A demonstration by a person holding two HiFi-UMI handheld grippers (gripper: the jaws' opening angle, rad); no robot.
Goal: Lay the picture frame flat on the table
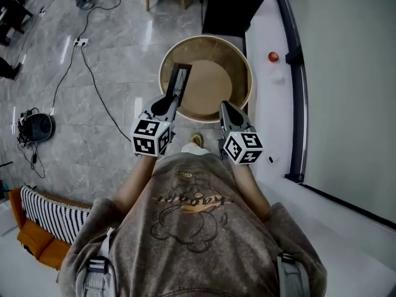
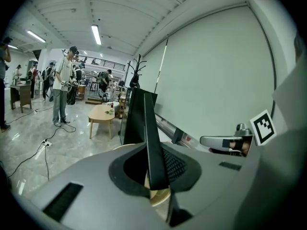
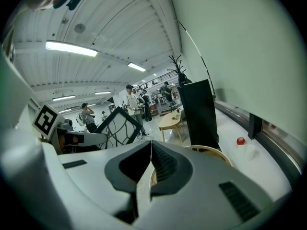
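Note:
The picture frame (image 1: 180, 78) is black-edged and stands on edge over the left part of the round wooden table (image 1: 240, 57). My left gripper (image 1: 175, 98) is shut on its lower edge. In the left gripper view the frame's thin dark edge (image 2: 145, 123) rises from between the jaws. From the right gripper view the frame (image 3: 118, 125) shows a white face with dark lines. My right gripper (image 1: 224, 107) hovers over the table's near right rim, jaws shut with nothing between them (image 3: 151, 145).
A black panel (image 1: 238, 5) stands behind the table. A red ball (image 1: 273, 57) lies on the white ledge at the right. Cables (image 1: 93, 85) trail over the grey floor at the left. A small wooden table (image 2: 101, 114) and several people stand farther off.

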